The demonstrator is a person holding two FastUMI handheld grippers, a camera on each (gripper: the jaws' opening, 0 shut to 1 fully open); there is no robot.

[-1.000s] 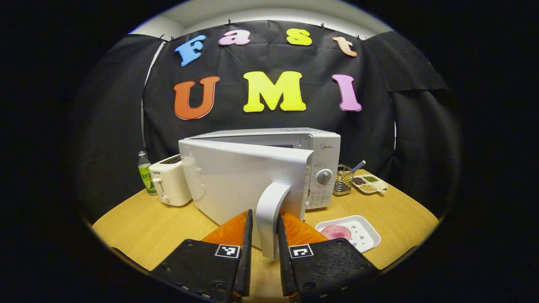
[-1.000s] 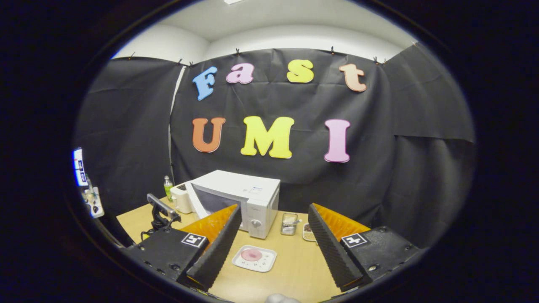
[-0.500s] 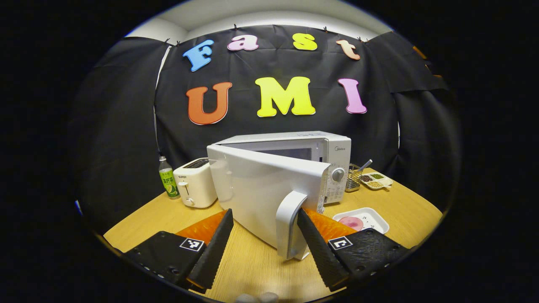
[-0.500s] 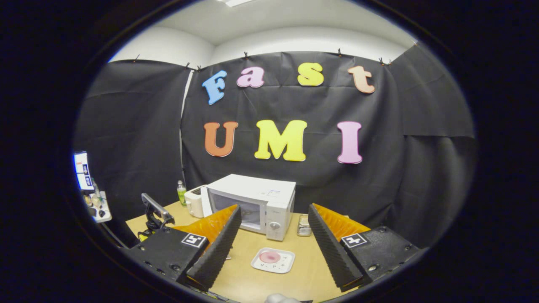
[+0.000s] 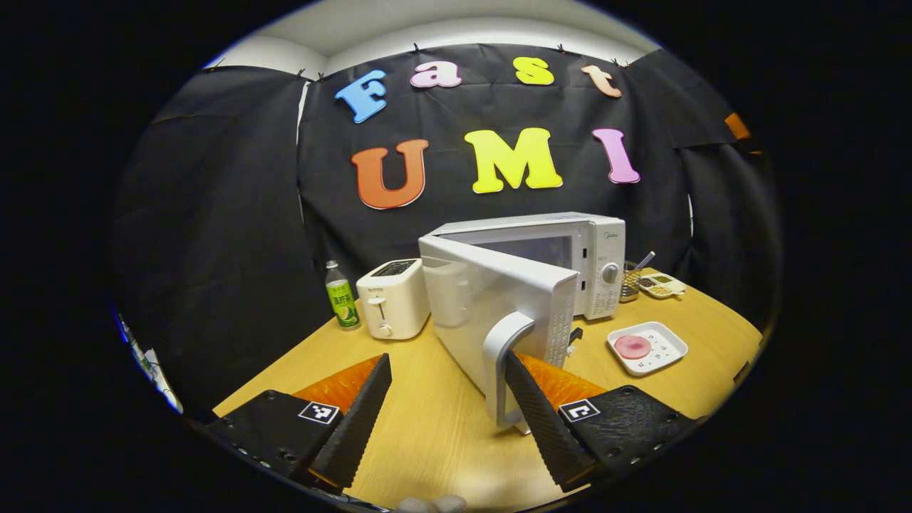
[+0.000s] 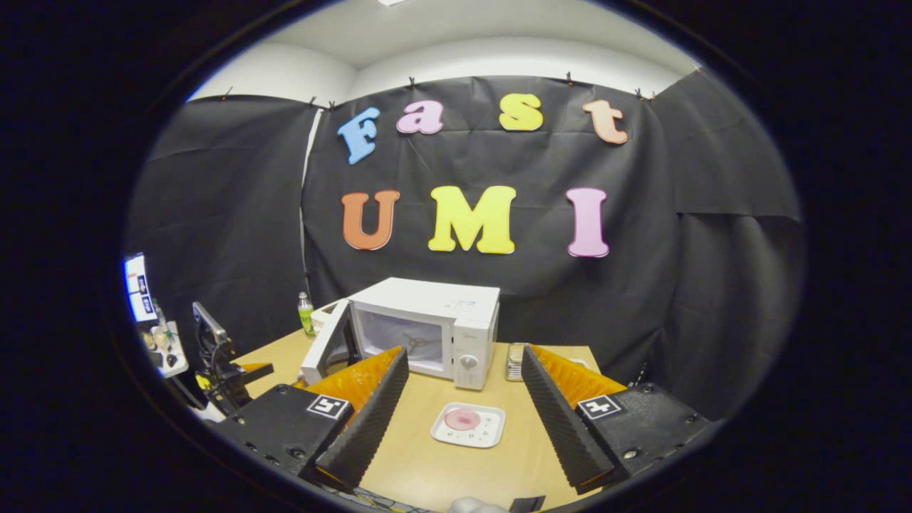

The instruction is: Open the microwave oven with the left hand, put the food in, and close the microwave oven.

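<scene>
In the left gripper view, the left tool [image 5: 447, 399] has its fingers spread wide and pinches nothing. The handle [image 5: 502, 370] of the microwave door [image 5: 491, 313] stands between the two fingers, just beside the right-hand finger [image 5: 531, 413]; whether the two touch cannot be told. The door is swung well out from the microwave [image 5: 570, 249], so that its cavity shows behind the door's top edge. The microwave sits on the wooden worktop [image 5: 427, 427]. To its left stand a white toaster [image 5: 392, 296] and a green-labelled bottle [image 5: 343, 296]. To its right lies the food, a pink round on a white tray [image 5: 647, 347], well apart from the tool. Farther back, beside the microwave, are a wire holder [image 5: 630, 281] and a divided dish [image 5: 661, 283].

In the right gripper view, the right tool [image 6: 463, 406] is also spread wide and empty, held above the worktop. The tray [image 6: 468, 424] lies between its fingers, farther off, in front of the microwave [image 6: 427, 328], whose door [image 6: 328, 349] hangs open to the left. The left tool [image 6: 221, 356] shows at the far left.
</scene>
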